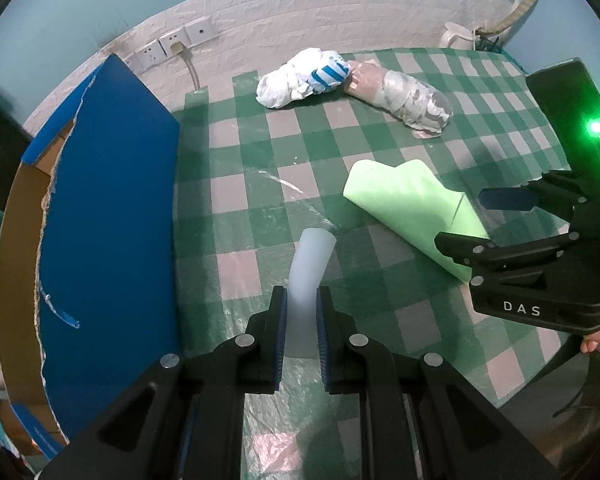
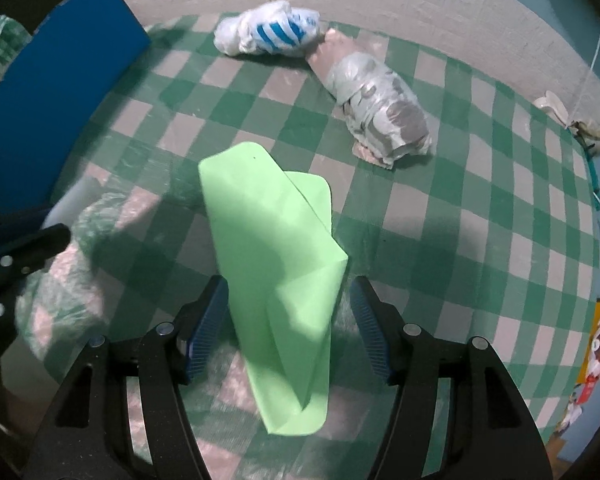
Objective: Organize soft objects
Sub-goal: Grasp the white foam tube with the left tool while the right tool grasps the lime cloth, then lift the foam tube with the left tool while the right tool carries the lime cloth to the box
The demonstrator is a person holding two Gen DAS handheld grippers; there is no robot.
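Left gripper clamps a pale translucent soft sheet; right gripper straddles, unclamped, a folded green foam sheet; two plastic-wrapped bundles wait, upper frame.

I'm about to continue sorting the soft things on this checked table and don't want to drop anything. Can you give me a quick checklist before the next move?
1. Left tongs shut on the pale translucent sheet: ok.
2. Right tongs clear of the green sheet: ok; the fingers stand apart on either side of it, not pressing.
3. Green sheet resting on the checked tablecloth: ok, though folded over and curled.
4. Blue-striped white bundle and grey wrapped bundle out of the way: ok, both lie at the far edge.
5. Blue box open to receive things: cannot tell; only its flap and part of its cardboard rim show.
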